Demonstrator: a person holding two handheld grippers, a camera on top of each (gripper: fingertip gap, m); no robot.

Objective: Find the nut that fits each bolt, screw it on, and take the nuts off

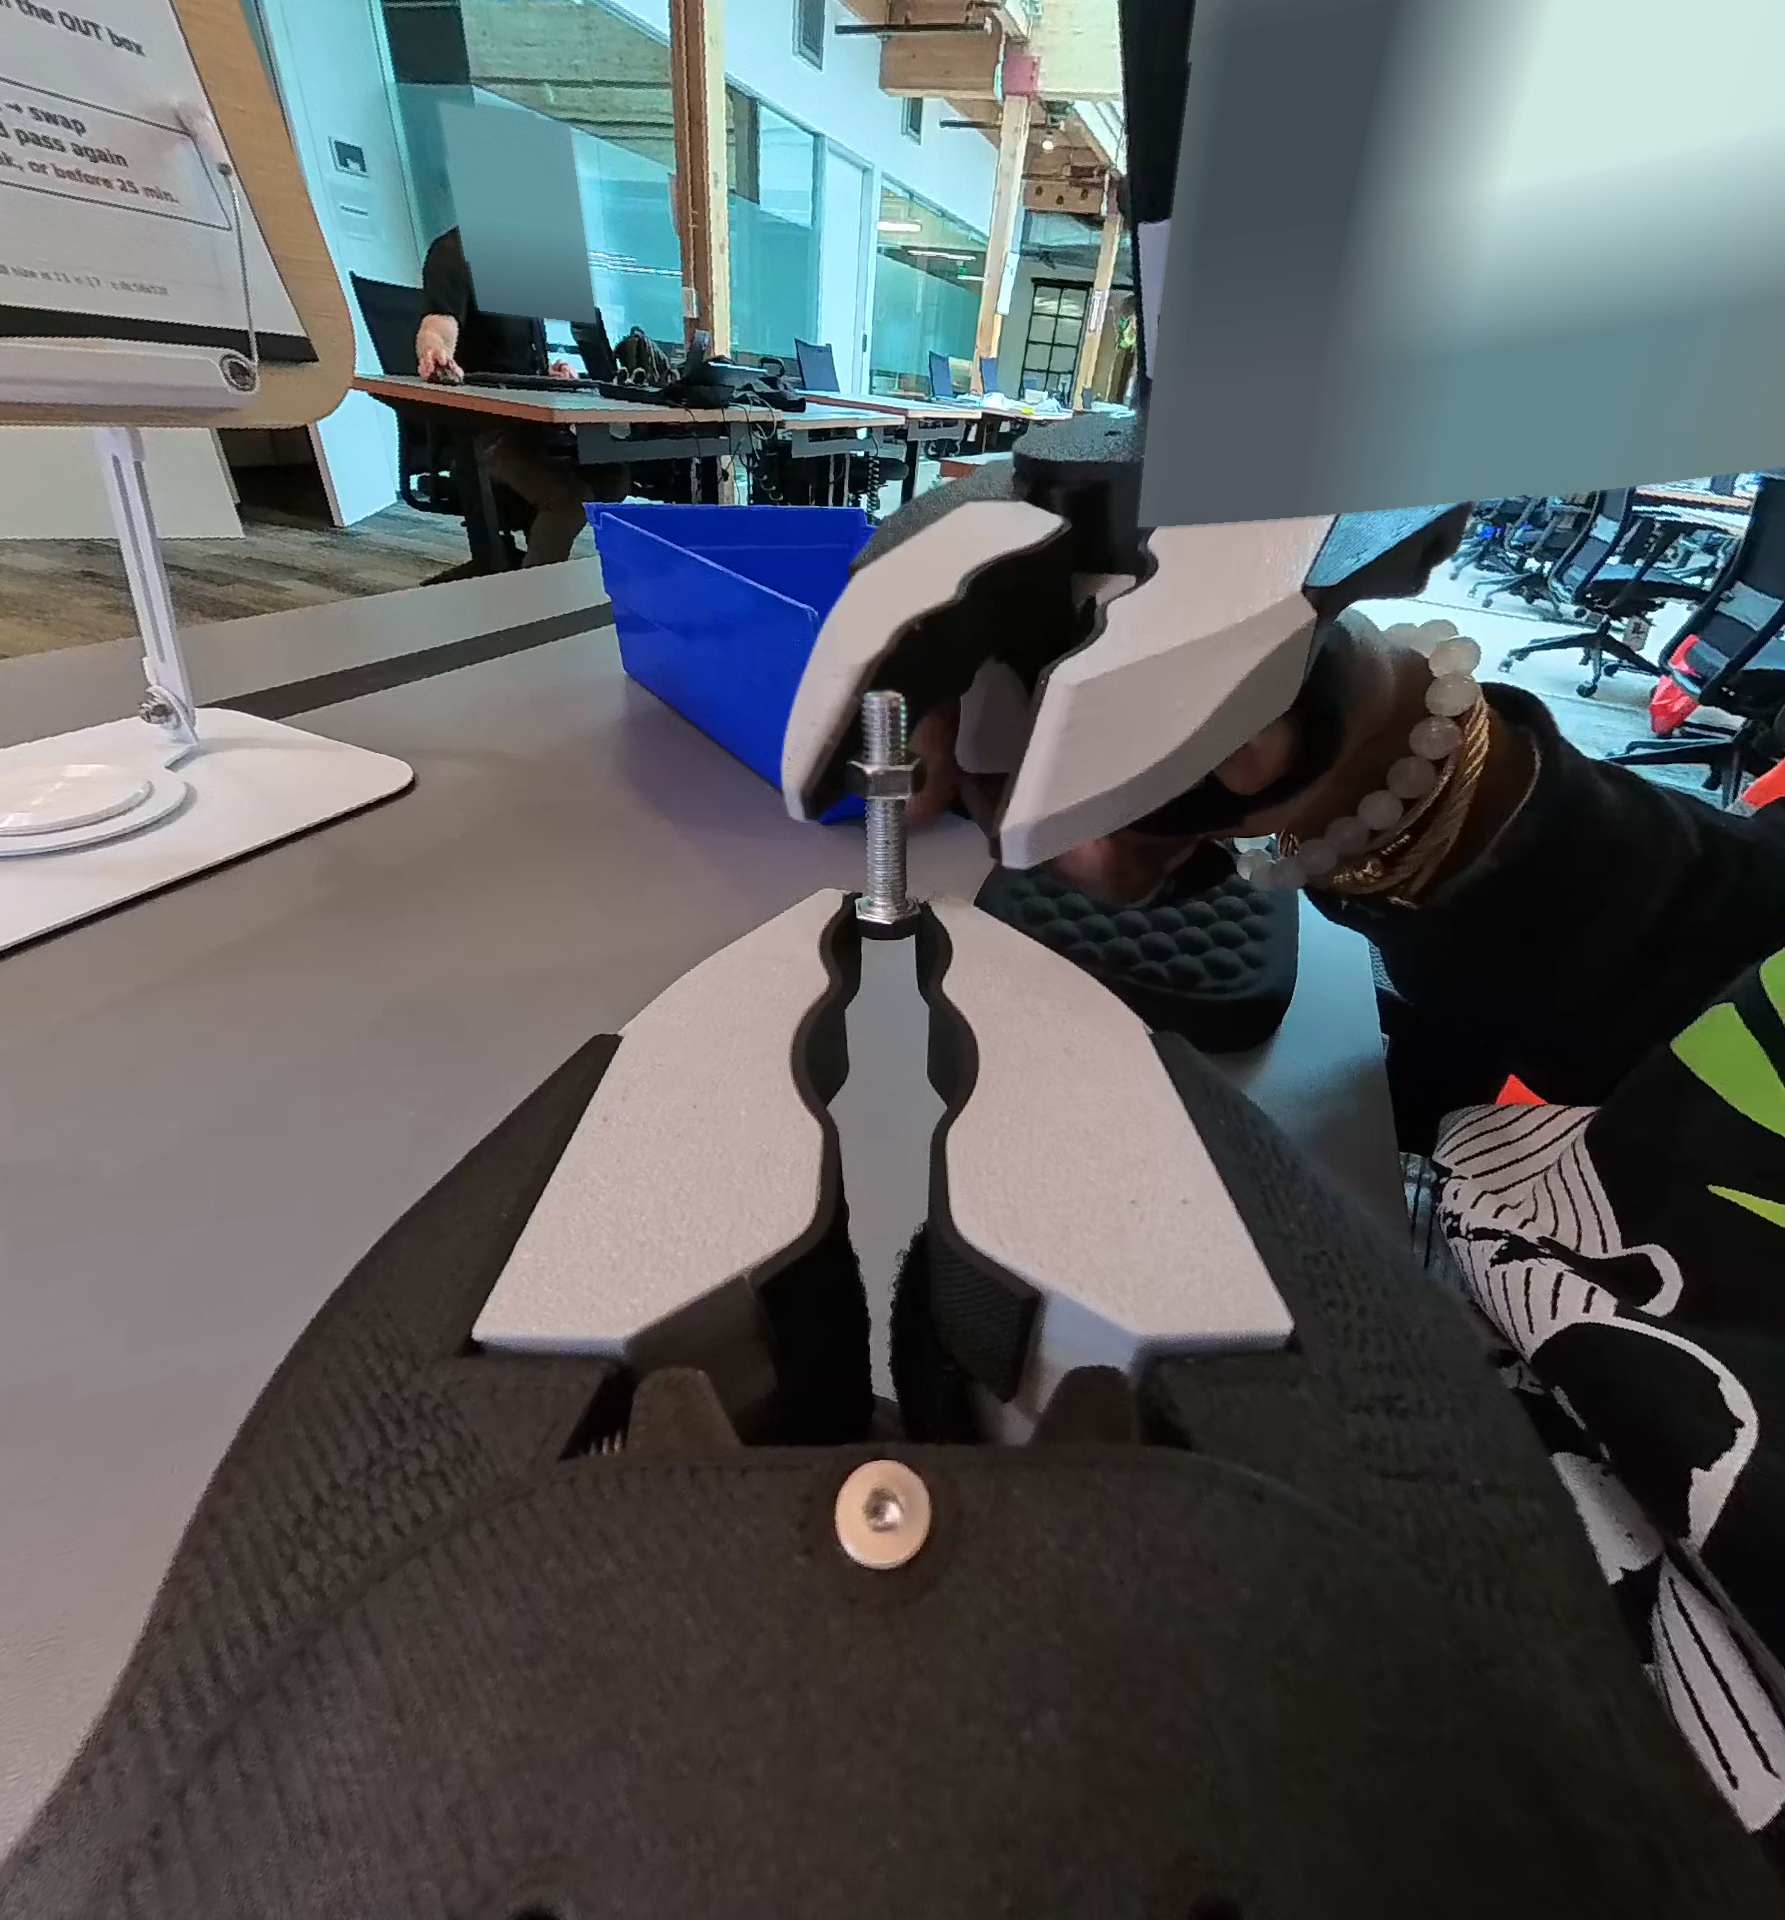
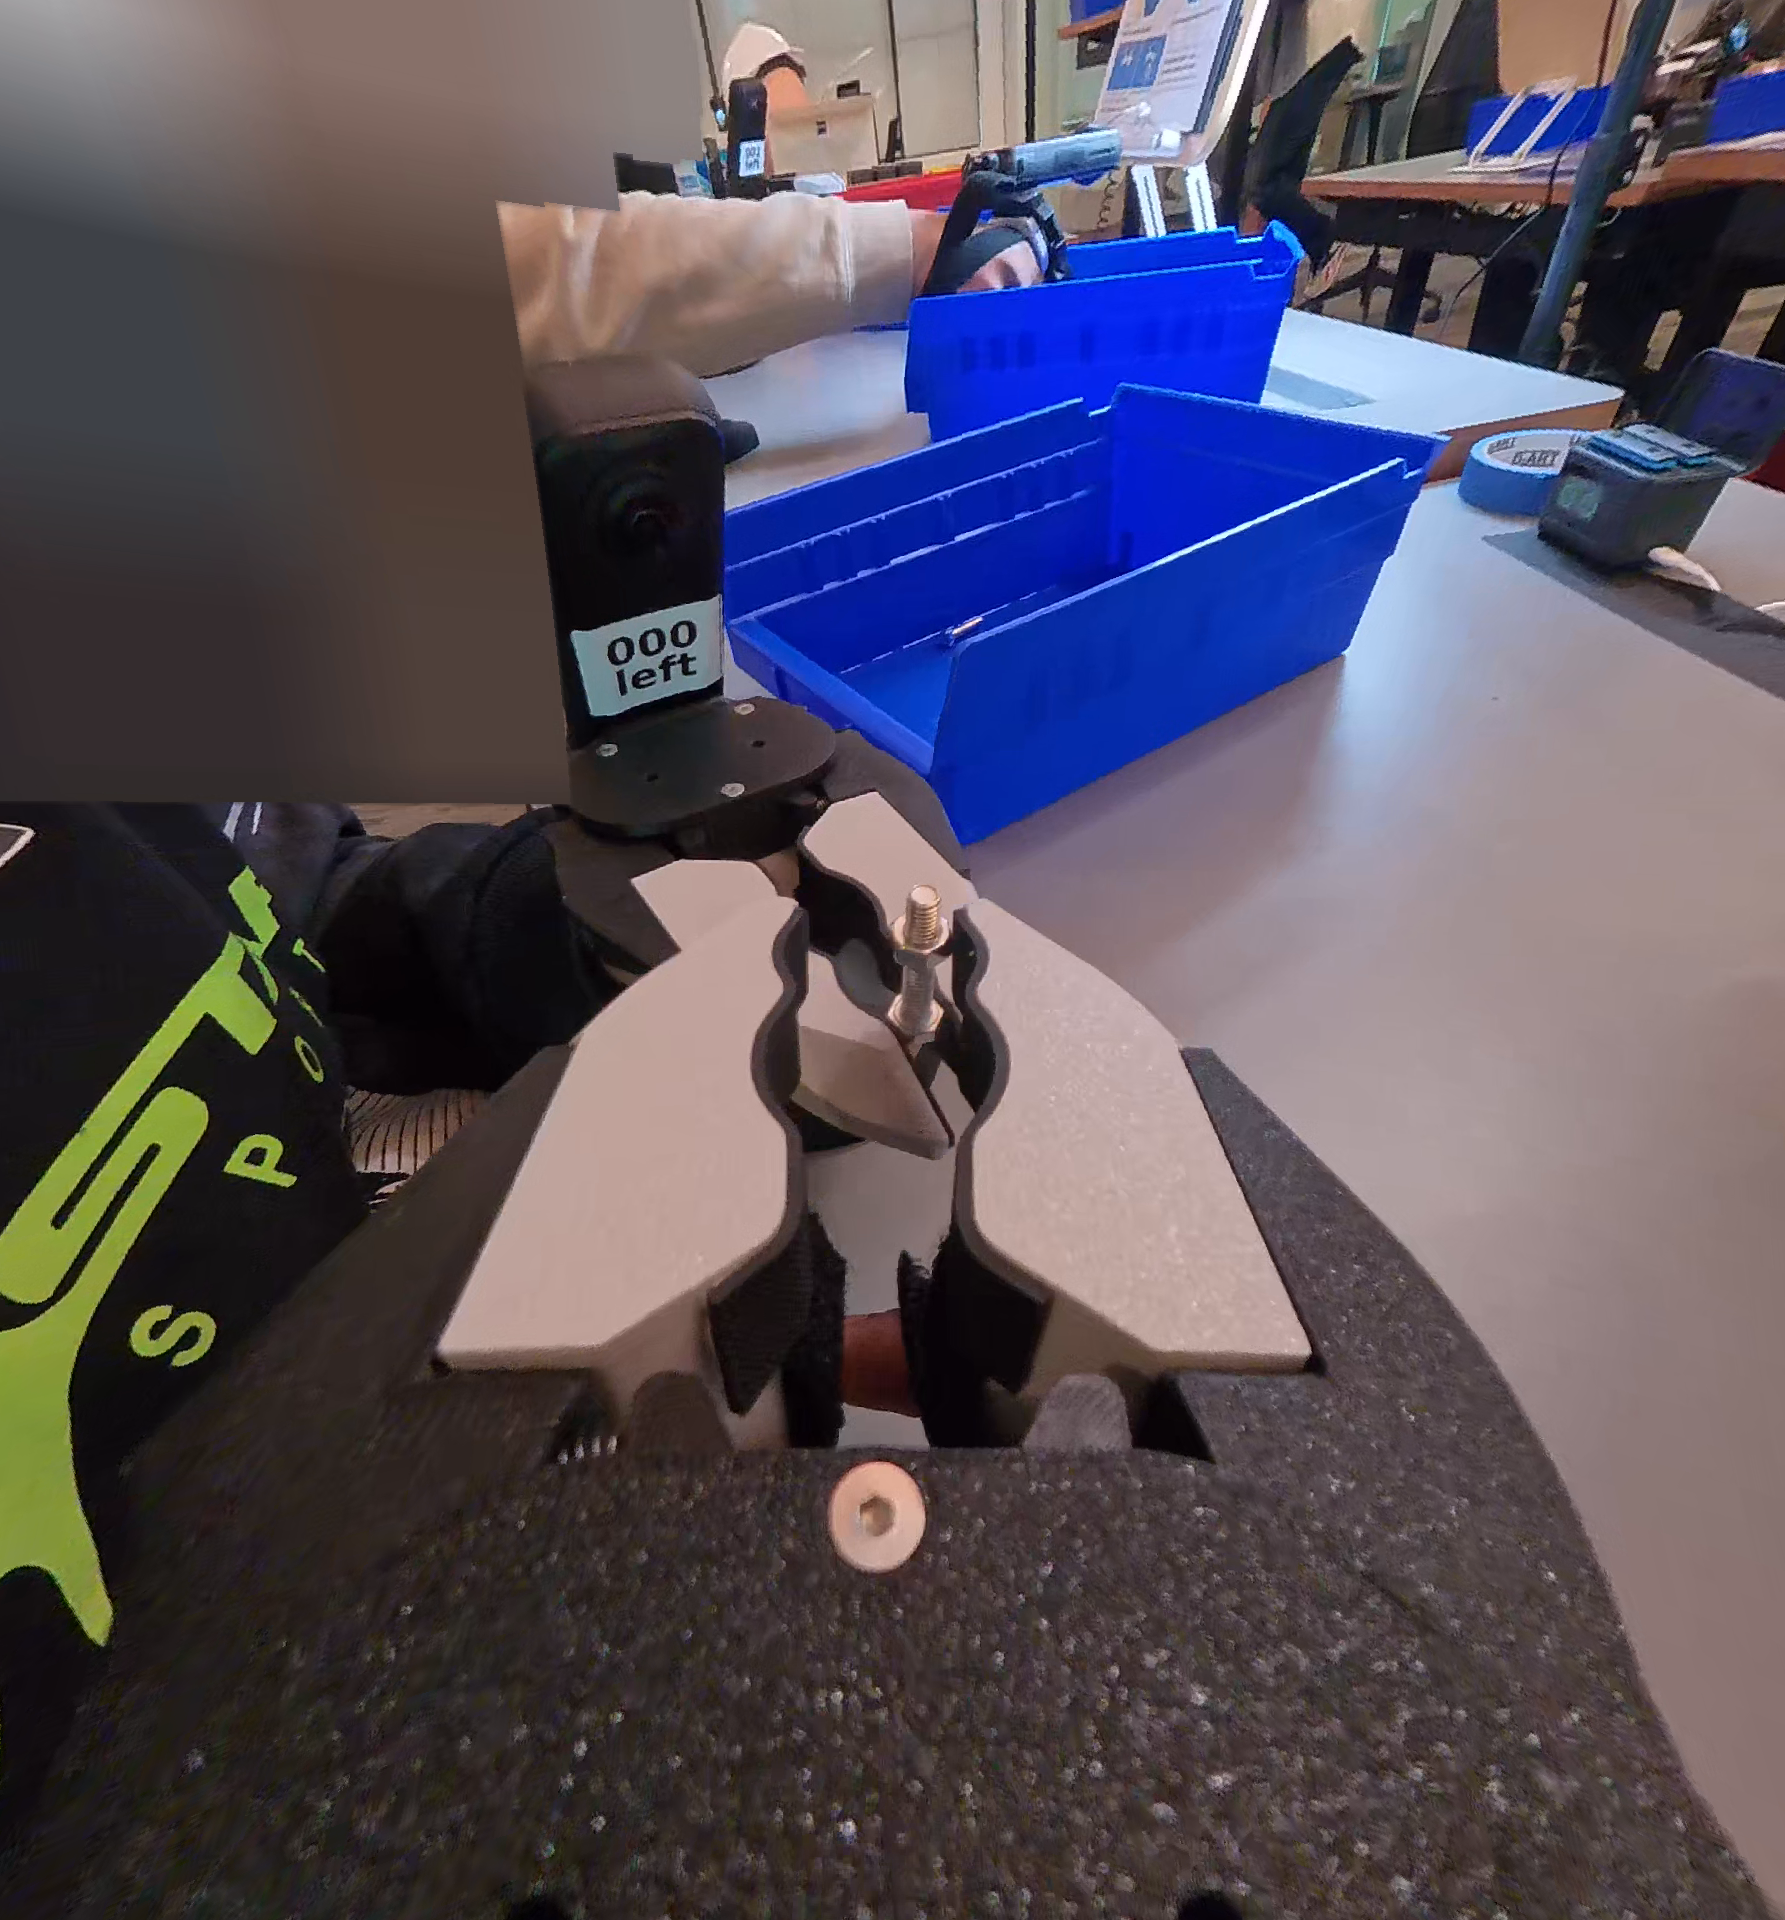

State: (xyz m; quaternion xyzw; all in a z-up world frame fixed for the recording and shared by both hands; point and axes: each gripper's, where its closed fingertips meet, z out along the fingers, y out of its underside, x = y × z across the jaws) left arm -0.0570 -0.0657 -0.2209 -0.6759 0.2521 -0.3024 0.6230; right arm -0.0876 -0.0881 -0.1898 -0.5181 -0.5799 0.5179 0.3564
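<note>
Left hand-held gripper (image 1: 886, 920) clamps the bolt (image 1: 884, 821) by its head, shank upright above the bench (image 1: 452, 935). Right hand-held gripper (image 2: 872, 971), jaws parted, straddles the nut (image 2: 919, 938) mid-shank, one finger touching it.

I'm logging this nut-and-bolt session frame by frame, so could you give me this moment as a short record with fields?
bolt: upright, head clamped at the left tool's tips
nut: threaded partway down the shank, thread showing above and below
left tool: shut on the bolt head
right tool: open, one finger touching the nut, the other clear of it
blue bin: behind the tools on the grey table, one small metal piece inside
stage: nut on the bolt, neither seated nor off
</note>
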